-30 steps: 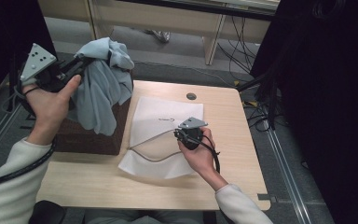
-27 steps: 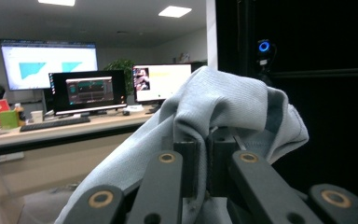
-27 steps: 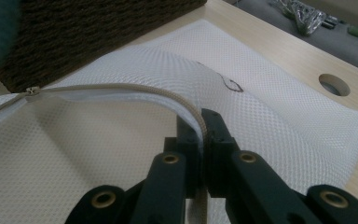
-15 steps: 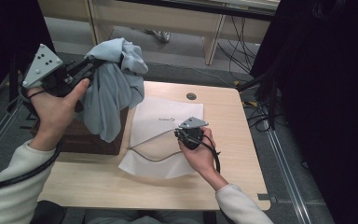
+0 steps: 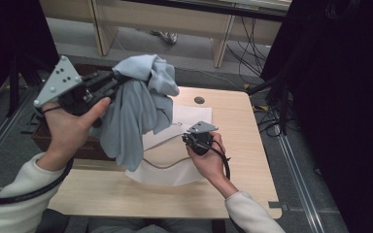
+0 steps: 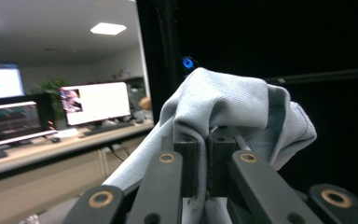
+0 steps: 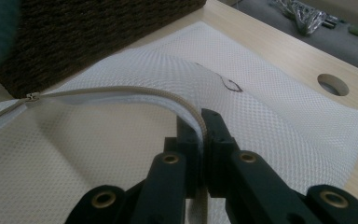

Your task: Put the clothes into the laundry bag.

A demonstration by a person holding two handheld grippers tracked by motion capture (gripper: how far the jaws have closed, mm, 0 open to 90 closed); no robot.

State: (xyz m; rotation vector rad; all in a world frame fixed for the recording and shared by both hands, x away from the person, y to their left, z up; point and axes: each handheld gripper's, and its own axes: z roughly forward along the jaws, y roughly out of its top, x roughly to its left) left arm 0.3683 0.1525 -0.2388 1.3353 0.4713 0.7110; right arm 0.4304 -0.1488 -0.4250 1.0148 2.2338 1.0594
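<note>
Left gripper [image 5: 121, 80], upper left of the high view: I'm clamping it on a bunched grey garment [image 5: 136, 111], jaws together on a fold near the top. I'm holding it raised above the table; the cloth is hanging down the frame's centre-left and covering the left end of the white mesh laundry bag [image 5: 194, 116]. In the left gripper view the garment [image 6: 233, 107] is draping over both jaws and blocking most of the centre; monitors [image 6: 95, 102] on a desk are sitting at mid-left.

Under the hanging cloth, a dark woven basket [image 5: 85, 148] is standing at the table's left edge, touching the bag's left side in the right gripper view [image 7: 88, 32].

Centre: the mesh bag is lying flat on the wooden table [image 5: 233, 179], zip edge [image 7: 121, 91] curving open.

Right gripper [image 5: 188, 138], centre of the high view: I'm pinching the bag's zip edge, jaws together on it and lifting that edge slightly. The right gripper view is showing the zip band running between the jaws [image 7: 200, 128].

Upper right of the bag: cable hole [image 5: 199, 100] in the tabletop, just beyond the bag's far edge.
</note>
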